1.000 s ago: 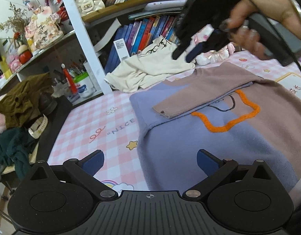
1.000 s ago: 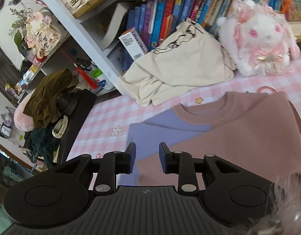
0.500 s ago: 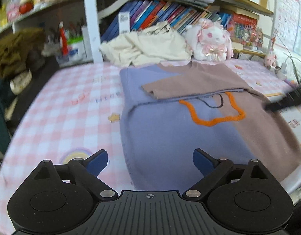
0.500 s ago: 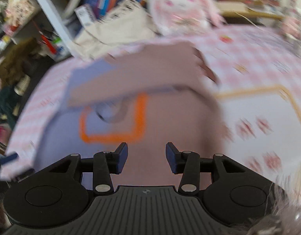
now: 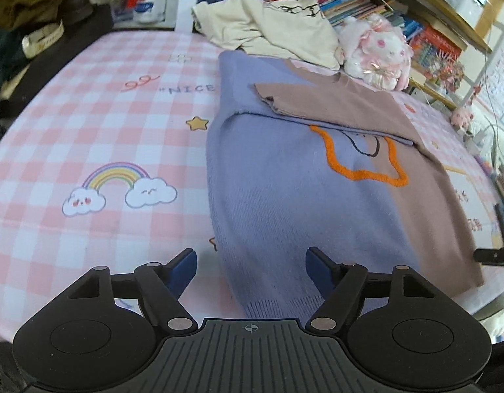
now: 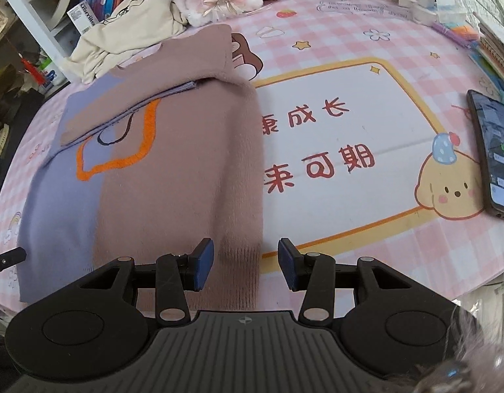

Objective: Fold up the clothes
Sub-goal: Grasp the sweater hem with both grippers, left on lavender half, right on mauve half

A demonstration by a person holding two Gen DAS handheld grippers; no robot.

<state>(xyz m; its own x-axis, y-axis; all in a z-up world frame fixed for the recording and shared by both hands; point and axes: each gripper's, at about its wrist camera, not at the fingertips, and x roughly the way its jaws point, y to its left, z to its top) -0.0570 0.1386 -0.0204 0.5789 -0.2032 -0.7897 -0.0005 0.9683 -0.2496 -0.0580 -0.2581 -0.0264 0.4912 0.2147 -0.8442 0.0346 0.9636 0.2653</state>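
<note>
A knit sweater (image 5: 301, 196), lavender on one half and mauve on the other with an orange outline on the chest, lies flat on the pink checked mat (image 5: 88, 114), its sleeves folded across the chest. My left gripper (image 5: 252, 268) hovers over the lavender hem corner. Its jaws are closing with the sweater's side edge between them, and the pads do not press on it. In the right wrist view my right gripper (image 6: 247, 263) stands over the mauve hem corner of the sweater (image 6: 173, 177), jaws apart around the ribbed edge, with no grip seen.
A cream garment (image 5: 271, 29) and a plush rabbit (image 5: 376, 49) lie by the bookshelf beyond the collar. A phone (image 6: 494, 150) rests at the mat's right edge. Dark clothes (image 5: 3, 52) are heaped off the left side. The table's front edge runs just under both grippers.
The right gripper swung from the collar down to the mauve hem corner and its jaws widened a little. The left gripper sank toward the lavender hem, rolled, and its jaws narrowed.
</note>
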